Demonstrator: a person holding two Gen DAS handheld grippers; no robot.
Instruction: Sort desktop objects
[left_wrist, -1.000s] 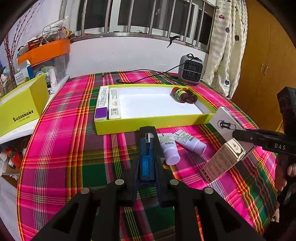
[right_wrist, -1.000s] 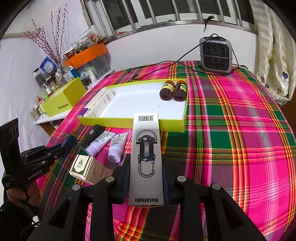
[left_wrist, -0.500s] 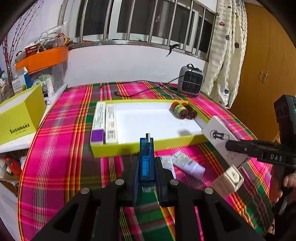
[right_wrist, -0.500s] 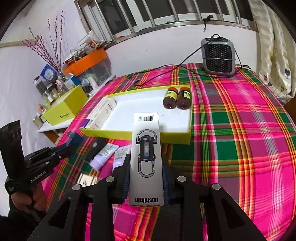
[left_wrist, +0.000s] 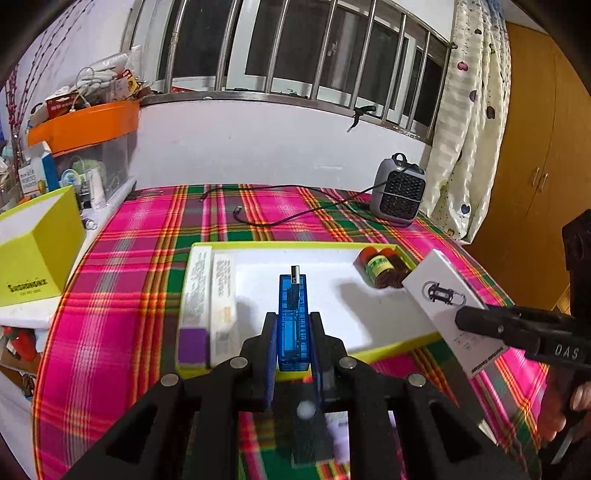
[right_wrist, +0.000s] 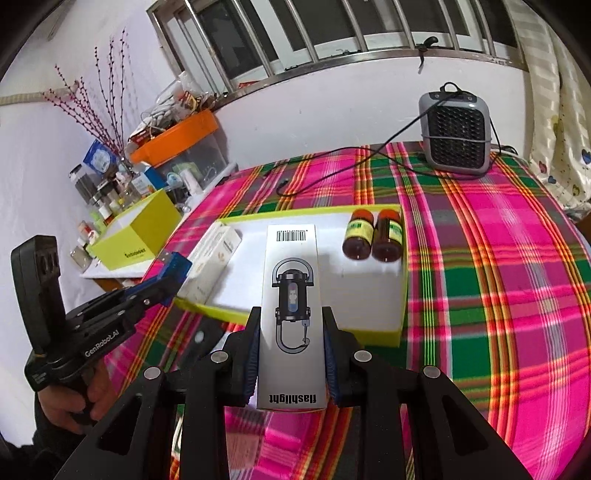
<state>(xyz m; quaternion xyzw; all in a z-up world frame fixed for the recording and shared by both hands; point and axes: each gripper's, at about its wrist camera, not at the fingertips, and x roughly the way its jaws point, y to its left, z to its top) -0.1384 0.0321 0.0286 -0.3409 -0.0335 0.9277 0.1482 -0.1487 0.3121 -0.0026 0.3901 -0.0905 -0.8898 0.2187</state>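
- Plaid tablecloth (left_wrist: 122, 295) in pink, green and orange is seen across the middle of both views; a barred window (left_wrist: 295, 55) fills the upper frame, and a small grey heater (right_wrist: 456, 131) is seen at upper right of the right wrist view.
- Yellow-walled tray (left_wrist: 295, 244) with a white floor is seen mid-frame on the cloth.
- Two long white boxes (left_wrist: 208, 295) are laid side by side along the tray's left side; two brown bottles (right_wrist: 373, 236) are laid at its far right corner.
- Left gripper (left_wrist: 292, 325), lower centre of its view, is clamped on a blue USB device (left_wrist: 293, 325), plug end pointed away, held over the tray's near wall.
- Right gripper (right_wrist: 291, 332) is closed on a white flashlight box (right_wrist: 291, 295), barcode end forward, held above the tray's near edge.
- Yellow box (left_wrist: 33, 254) is seen at the left edge, beside an orange-lidded bin (left_wrist: 85, 125).
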